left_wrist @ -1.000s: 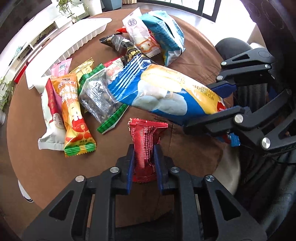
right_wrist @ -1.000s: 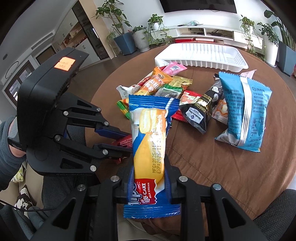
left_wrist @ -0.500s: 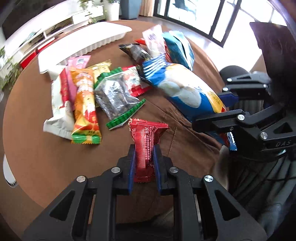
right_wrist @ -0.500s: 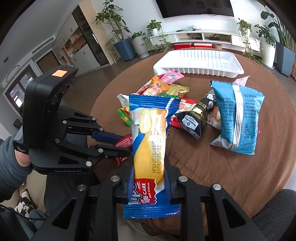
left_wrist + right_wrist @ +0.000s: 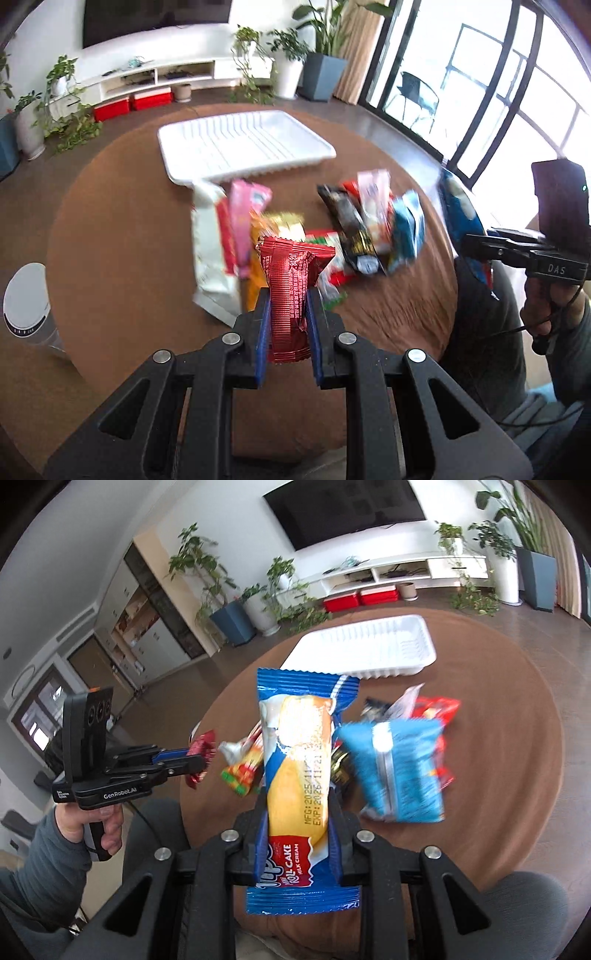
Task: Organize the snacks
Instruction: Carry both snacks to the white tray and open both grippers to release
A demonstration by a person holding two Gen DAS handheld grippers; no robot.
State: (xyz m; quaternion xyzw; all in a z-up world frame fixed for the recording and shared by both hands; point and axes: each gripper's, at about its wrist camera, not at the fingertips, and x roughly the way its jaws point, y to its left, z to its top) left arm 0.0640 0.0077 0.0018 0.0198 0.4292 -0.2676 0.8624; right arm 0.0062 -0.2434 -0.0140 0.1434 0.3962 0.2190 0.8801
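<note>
Above the near edge of the round tabletop [image 5: 110,258], both tongs are loaded. The left tongs [image 5: 286,321] are clamped on a red packet [image 5: 290,291] standing upright between the blue pads. The right tongs [image 5: 297,843] are clamped on the lower part of a blue roll-cake packet [image 5: 301,760], most of its length sticking out ahead. The white tray [image 5: 236,147] lies empty at about twelve o'clock on the far side, with the snack pile [image 5: 332,229] between it and the tongs. The step in hand looks like carrying both packets to the tray. To do it well, carry them high over the pile so the long cake packet does not drag, lower each flat onto the ribbed floor side by side, and part the pads only once the packet rests.
</note>
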